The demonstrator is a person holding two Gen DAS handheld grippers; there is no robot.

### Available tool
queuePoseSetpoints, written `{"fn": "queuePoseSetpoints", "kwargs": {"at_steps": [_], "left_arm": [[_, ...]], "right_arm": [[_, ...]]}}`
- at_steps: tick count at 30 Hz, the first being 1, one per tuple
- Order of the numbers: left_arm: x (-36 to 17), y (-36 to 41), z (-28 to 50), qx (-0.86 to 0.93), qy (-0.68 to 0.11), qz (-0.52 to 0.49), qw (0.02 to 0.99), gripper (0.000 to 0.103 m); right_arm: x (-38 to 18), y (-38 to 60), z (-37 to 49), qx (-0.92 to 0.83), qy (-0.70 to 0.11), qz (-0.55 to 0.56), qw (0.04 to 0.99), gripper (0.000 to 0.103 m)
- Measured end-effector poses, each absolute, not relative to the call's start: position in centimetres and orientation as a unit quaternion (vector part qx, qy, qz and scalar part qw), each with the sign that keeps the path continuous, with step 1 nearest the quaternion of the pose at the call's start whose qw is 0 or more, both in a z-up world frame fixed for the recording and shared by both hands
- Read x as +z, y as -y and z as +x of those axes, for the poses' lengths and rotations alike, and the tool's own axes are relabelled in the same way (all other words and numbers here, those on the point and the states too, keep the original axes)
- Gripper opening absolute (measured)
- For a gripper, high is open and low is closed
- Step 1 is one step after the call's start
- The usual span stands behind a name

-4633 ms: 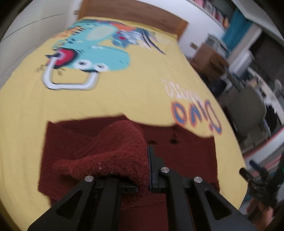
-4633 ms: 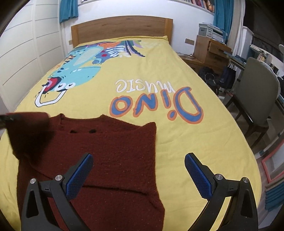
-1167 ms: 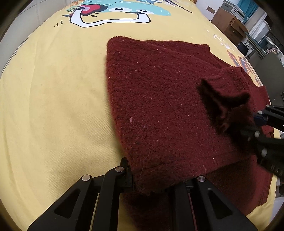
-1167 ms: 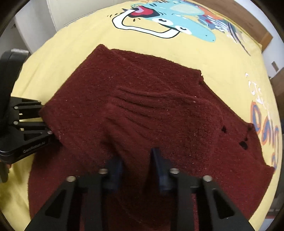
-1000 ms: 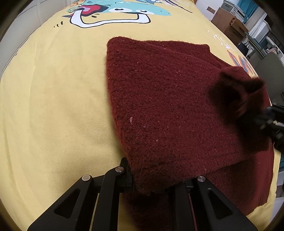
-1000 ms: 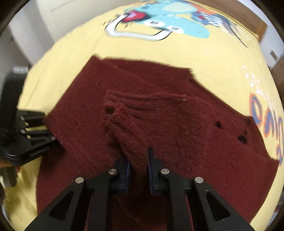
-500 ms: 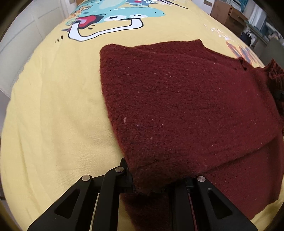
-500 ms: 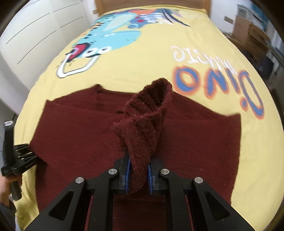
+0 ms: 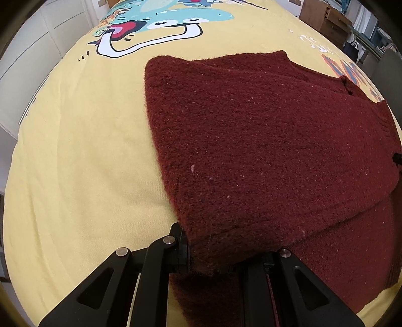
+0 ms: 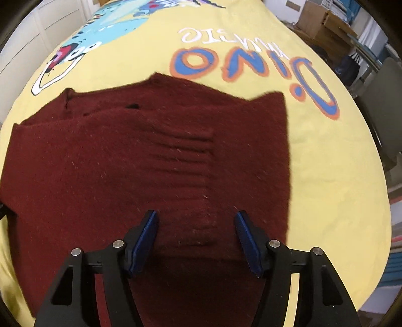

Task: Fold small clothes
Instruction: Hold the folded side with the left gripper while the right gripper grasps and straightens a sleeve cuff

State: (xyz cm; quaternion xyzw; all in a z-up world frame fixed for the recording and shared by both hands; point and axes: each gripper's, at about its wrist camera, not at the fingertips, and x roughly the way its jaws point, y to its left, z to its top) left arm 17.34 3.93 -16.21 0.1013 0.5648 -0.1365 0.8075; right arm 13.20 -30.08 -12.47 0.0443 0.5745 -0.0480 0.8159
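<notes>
Left gripper [image 9: 213,264] stays clamped on the near corner of the dark red knit sweater [image 9: 263,151], jaws narrow with the folded edge pinched between them, as in the frame half a second back. The sweater lies on the yellow dinosaur bedspread [image 9: 75,163], one layer turned over another, its left fold line sharp against the yellow. Moving right: the ribbed sleeve [image 10: 183,156], which half a second ago stood bunched upright in the right gripper's jaws, now lies flat across the body of the sweater. Right gripper [image 10: 196,239] has let go; jaws stand wide, blue pads [image 10: 144,241] either side of the ribbing, nothing between them. Judgement: the sleeve fold is set down, and the left-hand hold is what remains before the next fold across the body. Surroundings: white wardrobe doors [image 9: 32,50] off the left edge; wooden dresser [image 10: 324,22] and grey chair [image 10: 384,105] beyond the right edge, both well apart from the garment. Nothing lies on the sweater; the only risk seen is the thick knit springing back up.
</notes>
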Motion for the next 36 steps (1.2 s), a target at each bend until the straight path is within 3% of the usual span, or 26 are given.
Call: {"fn": "queuePoseSetpoints", "kwargs": {"at_steps": [6, 16, 17, 18, 19, 20, 28, 36], "left_arm": [[-16.2, -4.3, 17.5, -0.137, -0.562, 0.099, 0.809, 0.011], [-16.8, -5.2, 18.3, -0.138, -0.558, 0.091, 0.813, 0.011], [-16.8, -5.8, 18.2, -0.139, -0.557, 0.09, 0.814, 0.011], [-16.8, -5.7, 18.2, -0.139, -0.556, 0.089, 0.814, 0.011], [-16.8, -5.8, 17.8, -0.138, -0.556, 0.087, 0.815, 0.011], [-16.6, -5.9, 17.6, -0.138, -0.555, 0.084, 0.816, 0.011], [-14.8, -6.8, 15.7, -0.143, -0.547, 0.086, 0.82, 0.011], [-16.5, -6.9, 16.1, -0.132, -0.551, 0.093, 0.819, 0.011]], "right_arm": [[-9.8, 31.1, 14.4, -0.053, -0.556, 0.062, 0.827, 0.07], [-14.6, 29.5, 18.4, -0.063, -0.61, 0.051, 0.789, 0.069], [-14.4, 29.3, 18.2, -0.057, -0.608, 0.059, 0.79, 0.056], [-14.1, 28.9, 17.9, -0.035, -0.603, 0.07, 0.794, 0.033], [-13.9, 28.4, 17.7, -0.022, -0.602, 0.067, 0.796, 0.026], [-13.7, 28.0, 17.6, -0.011, -0.6, 0.063, 0.797, 0.01], [-9.5, 29.0, 15.4, -0.029, -0.527, 0.073, 0.846, 0.008], [-13.1, 30.7, 15.5, -0.056, -0.557, 0.043, 0.828, 0.009]]}}
